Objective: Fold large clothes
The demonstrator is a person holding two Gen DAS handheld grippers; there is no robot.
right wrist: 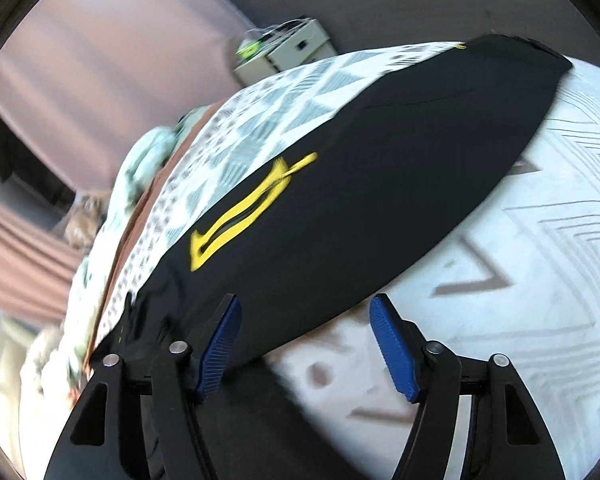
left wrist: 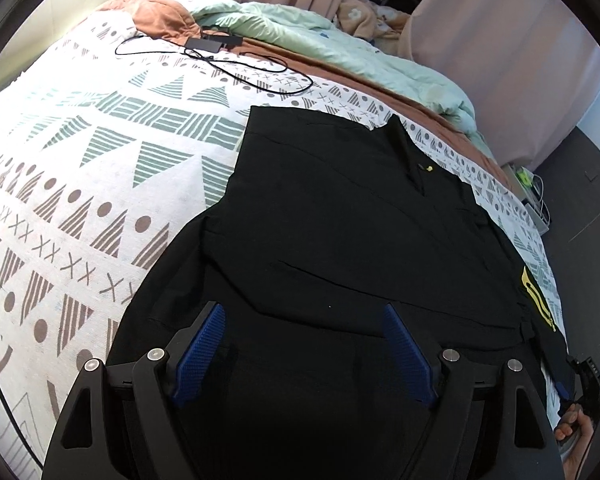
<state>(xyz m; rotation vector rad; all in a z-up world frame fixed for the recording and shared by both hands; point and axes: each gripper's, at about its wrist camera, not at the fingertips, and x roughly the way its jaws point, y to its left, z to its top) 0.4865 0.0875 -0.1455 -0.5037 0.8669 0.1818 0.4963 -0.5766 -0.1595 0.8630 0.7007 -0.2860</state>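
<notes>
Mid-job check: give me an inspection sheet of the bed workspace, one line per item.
Surface: bed with white geometric-print cover, mostly flat.
Job's things: black garment with yellow emblem, laid flat and partly folded.
Clutter: mint-green duvet and rust-brown blanket bunched at the far side.
Grippers: left gripper open above the garment; right gripper open at its edge; neither holds anything.
Cables: black cable with adapter loose on the cover.
Surroundings: pink curtains, small white cabinet.

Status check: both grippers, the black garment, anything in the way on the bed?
Left gripper open above black garment, empty. Right gripper open, empty, at garment's edge. Garment flat on patterned bedspread. Black cable lies clear beyond it.
</notes>
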